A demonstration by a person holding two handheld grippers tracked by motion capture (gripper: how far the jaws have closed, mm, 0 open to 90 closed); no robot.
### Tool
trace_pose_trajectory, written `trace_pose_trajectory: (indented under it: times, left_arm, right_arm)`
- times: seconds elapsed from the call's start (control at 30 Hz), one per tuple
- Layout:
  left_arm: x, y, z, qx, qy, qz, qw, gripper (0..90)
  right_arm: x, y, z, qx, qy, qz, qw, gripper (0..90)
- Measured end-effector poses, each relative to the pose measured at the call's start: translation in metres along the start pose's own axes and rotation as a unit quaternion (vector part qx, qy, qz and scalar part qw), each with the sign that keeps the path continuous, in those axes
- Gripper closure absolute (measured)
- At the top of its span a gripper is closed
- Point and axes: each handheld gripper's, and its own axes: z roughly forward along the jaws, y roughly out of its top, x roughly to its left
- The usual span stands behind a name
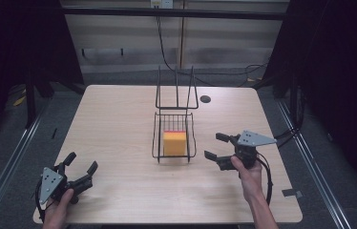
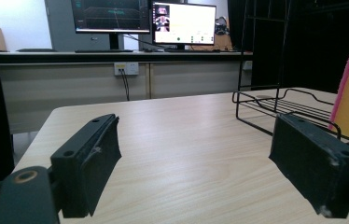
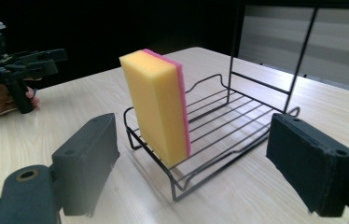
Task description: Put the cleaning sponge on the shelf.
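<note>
Right claw just beside sponge

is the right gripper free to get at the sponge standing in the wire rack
Probably yes: the right gripper is open beside the wire rack, facing the yellow sponge, which stands well above the low rim with nothing between.

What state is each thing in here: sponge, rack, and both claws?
Sponge: standing on edge at the rack's near end, yellow face toward the person, pink layer behind, not held.
Wire rack: on the table, tall back frame upright, holding the sponge.
Left claw: open, holding nothing, by the table's near left corner.
Right claw: open, holding nothing, right of the rack.
</note>
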Motion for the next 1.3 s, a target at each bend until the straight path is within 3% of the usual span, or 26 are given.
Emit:
trace_pose_trajectory:
  times: [0.67, 1.07, 1.3]
  left_arm:
    - [0.000, 0.000, 0.000, 0.000, 0.001, 0.000, 1.0000, 15.6]
    - [0.000, 0.000, 0.000, -0.001, 0.001, 0.000, 1.0000, 15.6]
    - [0.000, 0.000, 0.000, -0.001, 0.000, -0.003, 1.0000, 15.5]
  right_arm:
    - [0.005, -0.041, -0.035, -0.012, -0.059, 0.023, 0.9979, 15.8]
    - [0.013, -0.078, -0.048, -0.025, -0.118, 0.022, 0.9925, 15.9]
    - [0.014, -0.086, -0.049, -0.043, -0.142, 0.023, 0.9886, 17.5]
